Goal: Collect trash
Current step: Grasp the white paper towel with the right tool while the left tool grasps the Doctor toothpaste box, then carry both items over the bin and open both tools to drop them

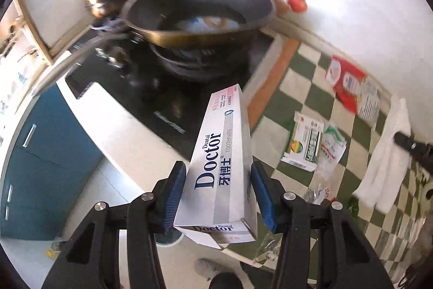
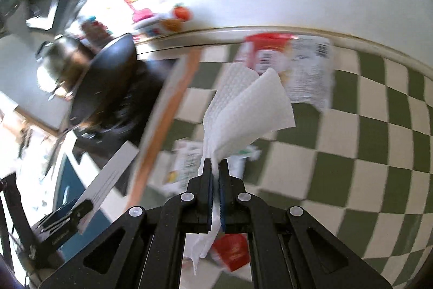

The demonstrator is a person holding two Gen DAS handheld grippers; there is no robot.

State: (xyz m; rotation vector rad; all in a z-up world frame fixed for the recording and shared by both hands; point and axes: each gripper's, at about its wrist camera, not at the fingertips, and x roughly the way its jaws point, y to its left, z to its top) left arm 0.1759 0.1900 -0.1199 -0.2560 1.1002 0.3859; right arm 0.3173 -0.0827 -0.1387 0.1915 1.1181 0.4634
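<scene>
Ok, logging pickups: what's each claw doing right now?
Left claw: closed on the toothpaste box.
Right claw: shut on the paper towel.

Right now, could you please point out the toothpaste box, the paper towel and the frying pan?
toothpaste box (image 1: 216, 169), left wrist view, printed top face.
paper towel (image 2: 243, 110), right wrist view, fanned sheet above the jaws.
frying pan (image 1: 194, 2), left wrist view, dark inner wall.

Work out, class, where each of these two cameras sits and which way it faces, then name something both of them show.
Left wrist: on the left gripper, facing down along its fingers at the toothpaste box it grips, above stove and checkered cloth; a shoe shows below.
Right wrist: on the right gripper, facing down at the paper towel it pinches; the left gripper shows at lower left.
Shared: dark pan, red-and-white packet, checkered cloth.
</scene>
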